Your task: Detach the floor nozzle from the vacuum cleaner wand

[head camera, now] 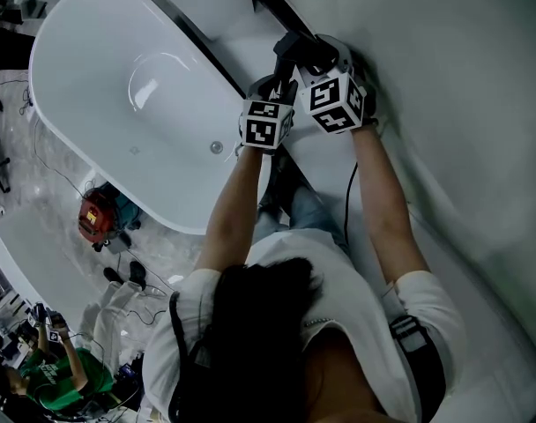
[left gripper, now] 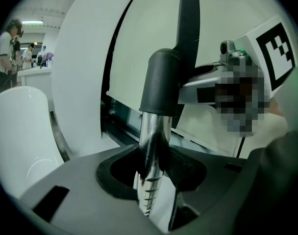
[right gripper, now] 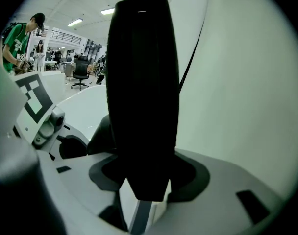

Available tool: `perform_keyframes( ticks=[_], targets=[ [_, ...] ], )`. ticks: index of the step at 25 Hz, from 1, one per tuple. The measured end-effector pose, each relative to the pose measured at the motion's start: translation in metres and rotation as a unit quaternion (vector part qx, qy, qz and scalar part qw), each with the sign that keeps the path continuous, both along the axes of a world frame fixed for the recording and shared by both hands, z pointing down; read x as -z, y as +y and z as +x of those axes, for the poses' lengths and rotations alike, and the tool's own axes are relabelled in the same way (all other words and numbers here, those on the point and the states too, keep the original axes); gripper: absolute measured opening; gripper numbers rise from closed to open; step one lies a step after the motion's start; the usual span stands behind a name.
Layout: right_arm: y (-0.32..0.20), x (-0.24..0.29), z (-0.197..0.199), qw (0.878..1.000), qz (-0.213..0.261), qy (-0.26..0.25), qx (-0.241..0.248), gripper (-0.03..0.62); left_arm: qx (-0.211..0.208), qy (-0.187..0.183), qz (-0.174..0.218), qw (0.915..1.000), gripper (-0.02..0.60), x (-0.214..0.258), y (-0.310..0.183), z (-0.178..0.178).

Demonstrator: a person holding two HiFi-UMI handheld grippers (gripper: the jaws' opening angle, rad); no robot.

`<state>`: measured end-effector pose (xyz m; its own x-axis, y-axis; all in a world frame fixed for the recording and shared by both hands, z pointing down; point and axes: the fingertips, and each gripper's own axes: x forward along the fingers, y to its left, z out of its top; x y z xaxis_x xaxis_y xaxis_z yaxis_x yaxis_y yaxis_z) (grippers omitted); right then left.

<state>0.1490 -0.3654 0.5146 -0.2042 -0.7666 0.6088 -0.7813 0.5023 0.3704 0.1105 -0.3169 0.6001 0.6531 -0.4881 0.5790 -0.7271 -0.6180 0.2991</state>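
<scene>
White tub (head camera: 118, 86) alongside — left gripper (left gripper: 151, 182) clamps the chrome wand (left gripper: 152, 136); right gripper (right gripper: 144, 192), just beside, clamps a black part (right gripper: 141, 82).

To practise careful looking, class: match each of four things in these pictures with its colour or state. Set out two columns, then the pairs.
1. left gripper
2. right gripper
3. bathtub
4. object on the floor

A. red
B. fingers closed on the chrome wand
C. white
D. fingers closed on the black vacuum piece

Pairs: 1-B, 2-D, 3-C, 4-A
</scene>
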Motion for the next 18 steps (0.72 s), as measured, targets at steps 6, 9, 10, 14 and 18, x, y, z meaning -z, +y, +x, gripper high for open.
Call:
perform_keyframes(
  ticks=[6, 9, 10, 14, 18],
  targets=[
    [0.0055, -0.0008, 0.0025, 1.0, -0.022, -0.006, -0.019, 0.232, -0.003, 0.006, 0.003, 1.0, 0.149, 0.0014, 0.0028, 0.001],
    [0.0064, -0.0007, 0.0027, 0.999, -0.029, -0.018, -0.033, 0.232, -0.004, 0.007, 0.004, 1.0, 0.149, 0.0025, 0.0016, -0.0002],
    [0.0066, -0.0006, 0.0028, 0.999, -0.03, -0.019, -0.036, 0.232, -0.003, 0.008, 0.005, 1.0, 0.149, 0.0027, 0.0013, -0.0005],
    [0.0092, 0.0014, 0.0042, 0.998, -0.029, -0.018, -0.046, 0.232, 0.0, 0.013, 0.009, 0.9999, 0.149, 0.003, 0.0013, 0.0002],
    [0.011, 0.0041, 0.0037, 0.998, -0.028, -0.014, -0.05, 0.232, -0.001, 0.015, 0.008, 0.9999, 0.149, 0.0029, 0.0027, -0.0006]
  ],
)
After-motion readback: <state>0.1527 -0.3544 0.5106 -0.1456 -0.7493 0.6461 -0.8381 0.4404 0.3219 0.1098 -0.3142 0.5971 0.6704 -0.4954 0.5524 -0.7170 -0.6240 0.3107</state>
